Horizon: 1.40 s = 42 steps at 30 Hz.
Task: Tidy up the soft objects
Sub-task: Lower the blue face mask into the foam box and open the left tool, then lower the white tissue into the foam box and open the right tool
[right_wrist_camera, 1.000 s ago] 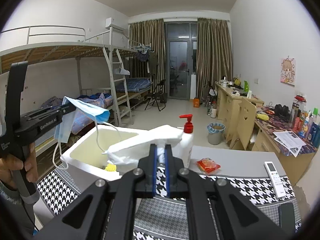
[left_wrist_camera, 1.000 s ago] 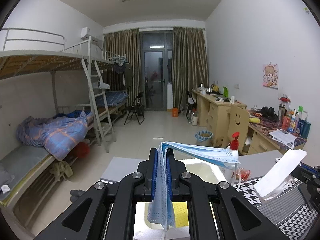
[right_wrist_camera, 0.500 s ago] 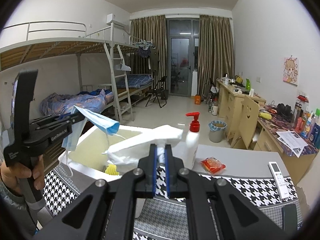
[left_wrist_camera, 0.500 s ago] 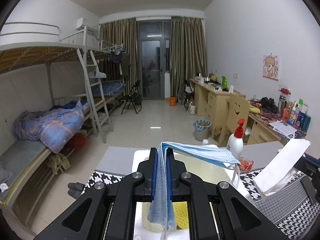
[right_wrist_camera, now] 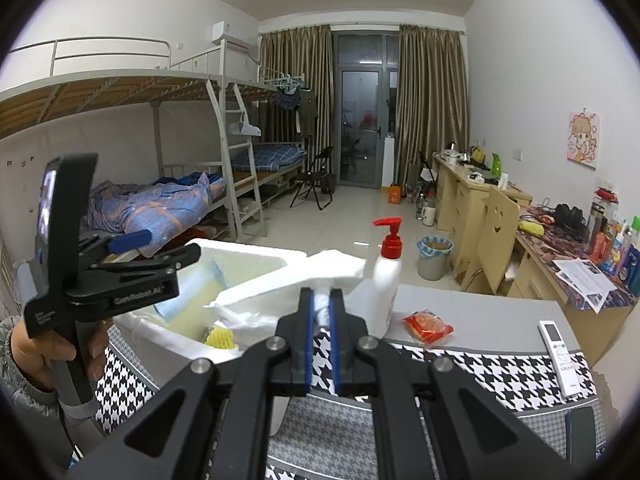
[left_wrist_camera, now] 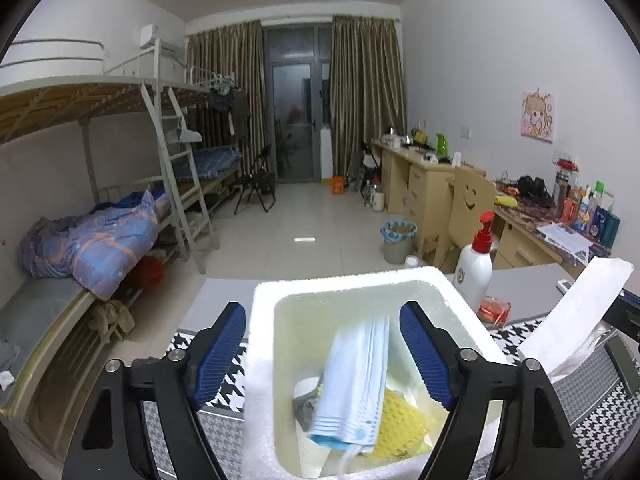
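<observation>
Now your left gripper [left_wrist_camera: 322,344] stands with its jaws spread wide, having just been opening, and the blue face mask [left_wrist_camera: 352,380] lies loose between and below them, touching neither pad. It sits blurred inside the white foam box [left_wrist_camera: 260,360], draped over a yellow mesh piece [left_wrist_camera: 404,420] at the box's near right.

Your right gripper [right_wrist_camera: 321,320] is pressed together on a white tissue pack [right_wrist_camera: 292,288], pinching its crumpled near end, with the pack reaching left over the box's right rim. From the right wrist camera your left hand [right_wrist_camera: 44,356] shows at the left edge.

Just right of the box stands a white pump bottle [right_wrist_camera: 386,280] with a red top. A red snack packet [right_wrist_camera: 428,326] lies near it on the grey table [right_wrist_camera: 492,316], and a white remote [right_wrist_camera: 560,352] lies farther right on the houndstooth cloth [right_wrist_camera: 480,368].
</observation>
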Available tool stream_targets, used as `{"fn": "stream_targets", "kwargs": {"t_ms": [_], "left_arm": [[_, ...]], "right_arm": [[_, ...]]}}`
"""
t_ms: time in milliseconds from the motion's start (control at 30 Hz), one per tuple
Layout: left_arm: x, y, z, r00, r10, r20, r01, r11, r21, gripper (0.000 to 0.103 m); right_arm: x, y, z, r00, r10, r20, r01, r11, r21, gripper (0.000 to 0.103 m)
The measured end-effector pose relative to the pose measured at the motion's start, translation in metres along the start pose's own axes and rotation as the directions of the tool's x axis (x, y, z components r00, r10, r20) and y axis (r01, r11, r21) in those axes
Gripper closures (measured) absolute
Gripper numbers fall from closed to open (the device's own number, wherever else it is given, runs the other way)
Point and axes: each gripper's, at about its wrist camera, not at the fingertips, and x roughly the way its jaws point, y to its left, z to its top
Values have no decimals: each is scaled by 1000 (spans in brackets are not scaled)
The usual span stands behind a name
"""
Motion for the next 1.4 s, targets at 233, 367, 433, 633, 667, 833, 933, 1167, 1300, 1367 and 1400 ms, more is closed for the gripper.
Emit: {"fn": "stream_targets", "kwargs": {"t_ms": [233, 367, 433, 633, 667, 833, 933, 1167, 1300, 1367, 1400], "left_arm": [[-7, 5, 1, 1000, 1, 16, -1, 1000, -12, 15], [-13, 9, 3, 999, 0, 33, 0, 1000, -19, 14], [-16, 9, 4, 999, 1, 42, 0, 1000, -20, 14], [-23, 14, 5, 998, 11, 68, -10, 1000, -22, 13], [-24, 16, 5, 997, 10, 70, -8, 1000, -25, 13], [-28, 21, 2, 996, 24, 83, -22, 999, -25, 13], [-31, 24, 2, 995, 31, 90, -28, 999, -33, 11], [-38, 32, -1, 992, 51, 111, -47, 998, -40, 8], [-40, 35, -4, 992, 55, 115, -50, 998, -45, 5], [-41, 36, -6, 991, 57, 118, -52, 998, -43, 5], [-42, 37, -7, 991, 59, 119, -54, 998, -42, 5]], "right_arm": [[1, 4, 1, 1000, 2, 0, -2, 1000, -6, 94], [1, 7, 2, 1000, 5, 3, -5, 1000, -14, 93], [2, 9, 3, 1000, 5, 5, -5, 1000, -16, 94], [6, 13, 6, 1000, 17, 5, -17, 999, -28, 94], [7, 15, 6, 1000, 22, 5, -22, 999, -29, 93], [11, 21, 9, 999, 40, 5, -39, 998, -40, 93], [14, 23, 11, 999, 48, 3, -48, 998, -44, 93], [20, 30, 12, 998, 61, -5, -61, 997, -54, 93], [24, 36, 12, 998, 67, -11, -67, 996, -62, 93], [25, 39, 13, 997, 70, -15, -70, 995, -64, 93], [26, 40, 13, 997, 71, -16, -72, 995, -65, 93]]}}
